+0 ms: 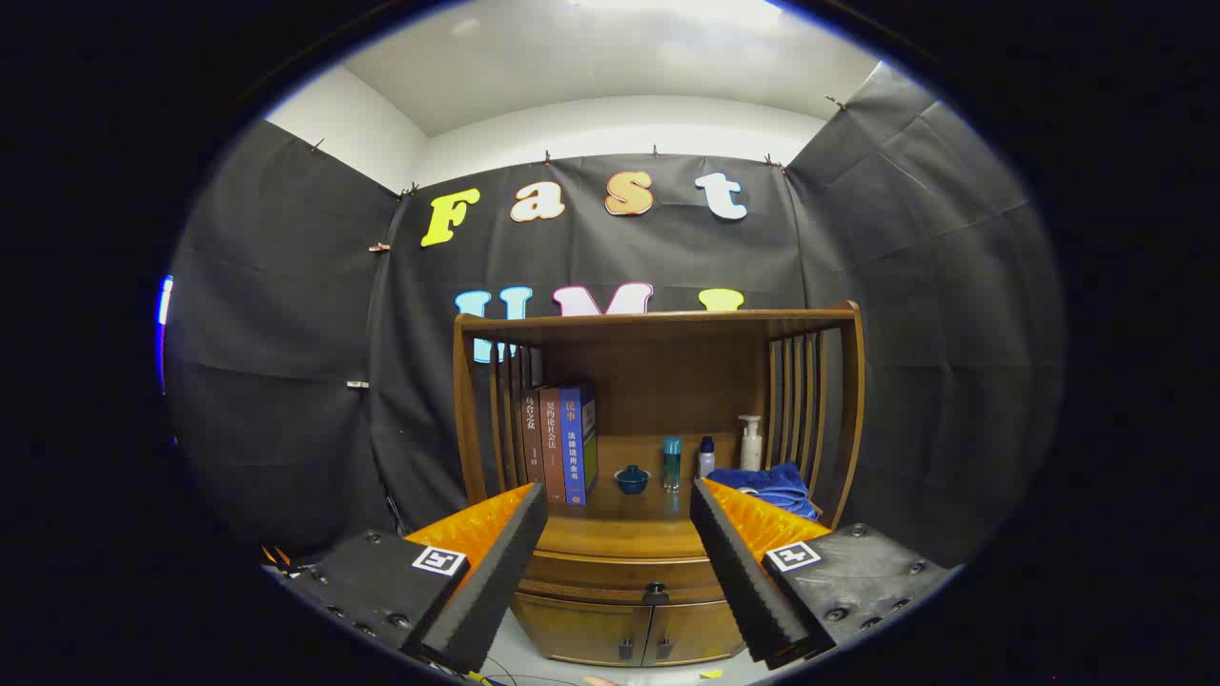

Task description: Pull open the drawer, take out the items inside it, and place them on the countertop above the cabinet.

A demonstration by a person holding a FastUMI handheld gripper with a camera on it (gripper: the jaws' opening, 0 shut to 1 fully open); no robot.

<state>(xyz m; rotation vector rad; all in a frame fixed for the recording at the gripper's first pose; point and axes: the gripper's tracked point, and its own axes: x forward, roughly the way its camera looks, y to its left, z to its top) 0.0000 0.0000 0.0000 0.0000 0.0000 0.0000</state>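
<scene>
A wooden cabinet (pixel 658 429) stands ahead against the booth wall, beyond my fingers. Its drawer (pixel 620 576) sits shut under the countertop (pixel 620 534), with a small dark knob (pixel 656 593) at its middle. My gripper (pixel 620 505) is open and holds nothing, its fingers spread wide and framing the countertop from a distance. What lies inside the drawer is hidden.
On the countertop stand several books (pixel 562 443) at the left, a small blue lidded bowl (pixel 631 478), a teal bottle (pixel 672 462), a small dark-capped bottle (pixel 706 457), a white pump bottle (pixel 751 443) and a blue cloth (pixel 772 484). Two lower doors (pixel 634 634) sit under the drawer.
</scene>
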